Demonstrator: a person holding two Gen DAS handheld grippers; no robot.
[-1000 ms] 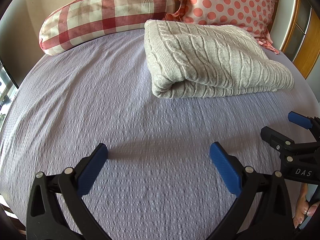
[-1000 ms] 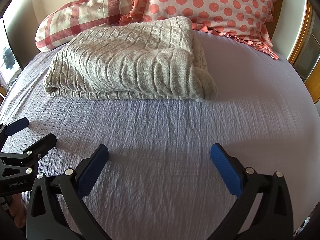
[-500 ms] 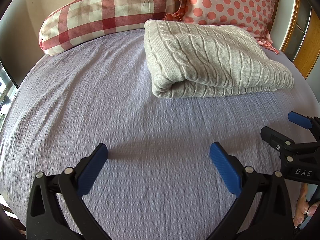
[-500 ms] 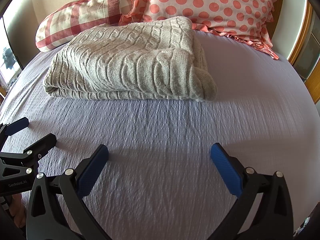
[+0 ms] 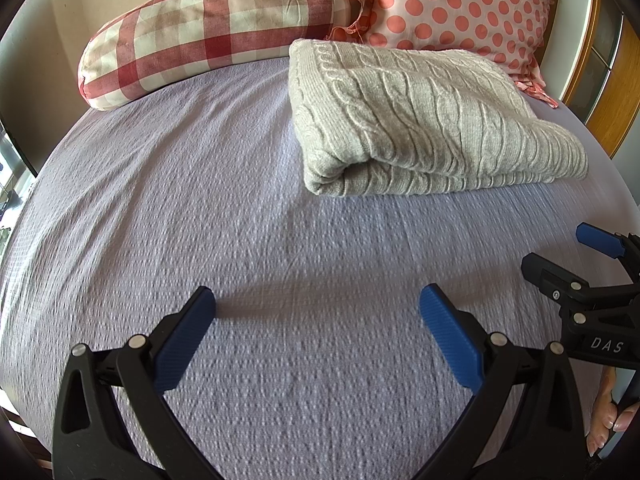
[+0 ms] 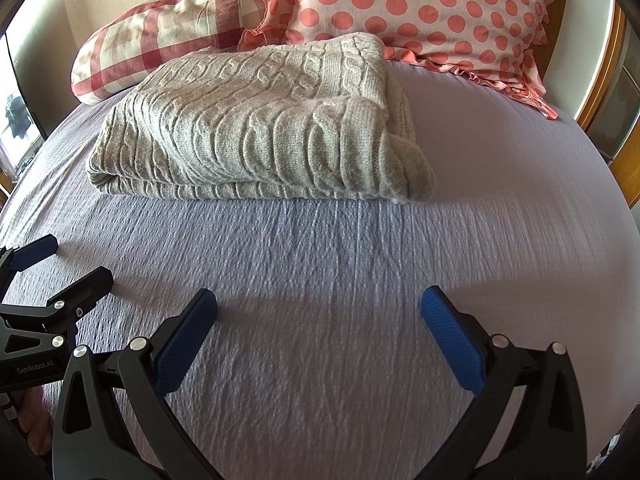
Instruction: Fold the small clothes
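A grey cable-knit sweater [image 5: 420, 120] lies folded into a thick rectangle on the lilac bedsheet [image 5: 200, 208], near the pillows; it also shows in the right wrist view [image 6: 256, 128]. My left gripper [image 5: 318, 312] is open and empty, low over the sheet, well short of the sweater. My right gripper [image 6: 319, 312] is open and empty too, beside the left one. The right gripper shows at the right edge of the left wrist view [image 5: 568, 260], and the left gripper at the left edge of the right wrist view [image 6: 60, 264].
A red-and-cream checked bolster [image 5: 208, 32] and a pink polka-dot pillow [image 5: 452, 4] lie against the headboard behind the sweater. A wooden frame [image 5: 612, 92] stands at the bed's right side. A window [image 6: 12, 120] is at the left.
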